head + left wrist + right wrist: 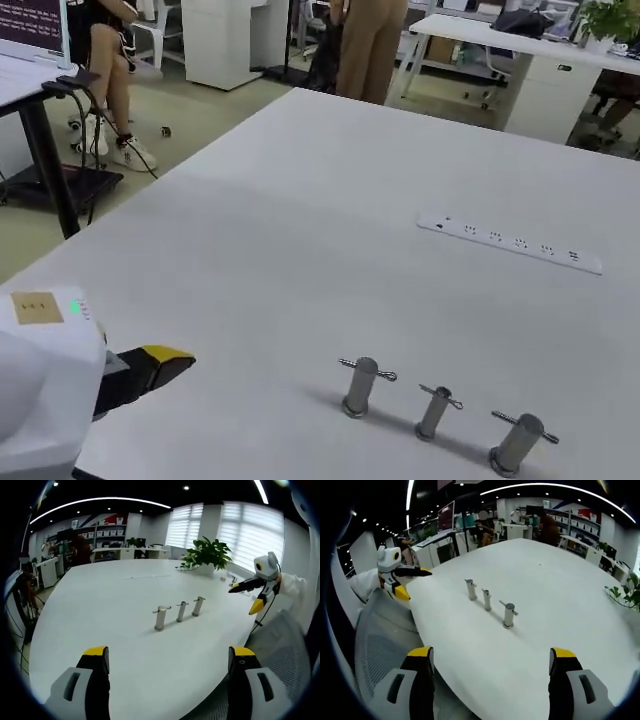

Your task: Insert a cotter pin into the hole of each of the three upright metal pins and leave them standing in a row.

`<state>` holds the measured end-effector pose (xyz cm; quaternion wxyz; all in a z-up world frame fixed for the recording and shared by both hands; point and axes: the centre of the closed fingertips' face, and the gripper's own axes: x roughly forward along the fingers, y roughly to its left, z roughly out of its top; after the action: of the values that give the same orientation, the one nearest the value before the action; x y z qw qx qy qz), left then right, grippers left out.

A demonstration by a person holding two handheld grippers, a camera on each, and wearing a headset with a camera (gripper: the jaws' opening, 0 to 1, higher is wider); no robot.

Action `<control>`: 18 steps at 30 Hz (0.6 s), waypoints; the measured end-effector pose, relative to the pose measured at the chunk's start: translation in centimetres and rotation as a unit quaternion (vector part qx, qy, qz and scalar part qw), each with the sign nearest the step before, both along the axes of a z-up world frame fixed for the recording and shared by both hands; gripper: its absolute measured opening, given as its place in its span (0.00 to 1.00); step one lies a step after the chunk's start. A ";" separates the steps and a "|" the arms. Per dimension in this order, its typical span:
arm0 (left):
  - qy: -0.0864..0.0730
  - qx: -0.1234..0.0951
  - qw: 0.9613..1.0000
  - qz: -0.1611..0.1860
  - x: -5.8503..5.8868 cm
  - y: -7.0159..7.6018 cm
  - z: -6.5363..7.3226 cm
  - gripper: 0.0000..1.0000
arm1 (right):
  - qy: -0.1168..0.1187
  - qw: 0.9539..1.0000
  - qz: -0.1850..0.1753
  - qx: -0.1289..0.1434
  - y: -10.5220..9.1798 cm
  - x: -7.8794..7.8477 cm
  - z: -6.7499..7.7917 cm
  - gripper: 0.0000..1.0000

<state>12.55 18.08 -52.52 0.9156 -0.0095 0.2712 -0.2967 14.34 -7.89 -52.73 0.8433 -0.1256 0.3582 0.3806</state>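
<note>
I count three metal pins standing in one row near the close edge of the white table: the left pin, the middle pin and the right pin. Three cotter pins too, one through the head of each: the first cotter pin, the second cotter pin and the third cotter pin.

I hold two grippers. My left gripper has its jaws spread wide with nothing between them, and it looks across bare table at the row. My right gripper is just as wide and empty, facing the row from the other end.

One power strip lies well beyond the pins, and one potted plant stands at the far edge.

In the head view my left gripper is cut off at the lower left corner, with a single yellow and black jaw tip poking out. In the gripper views the cotter pins are small and hard to make out. A seated person and a standing person are cut off by the top edge.
</note>
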 end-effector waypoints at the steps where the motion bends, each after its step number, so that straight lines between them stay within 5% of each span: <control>1: 0.000 -0.002 1.000 0.000 0.0 0.0 -0.1 0.99 | 0.000 1.000 -0.003 0.001 0.0 0.0 0.0 0.94; 18: 0.014 -0.003 1.000 0.005 0.0 1.0 -0.5 0.99 | -0.008 1.000 -0.022 0.011 0.7 -0.4 0.4 0.94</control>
<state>12.59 19.05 -53.01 0.9131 -0.0178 0.2836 -0.2923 13.99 -7.18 -52.34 0.8553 -0.1113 0.3501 0.3653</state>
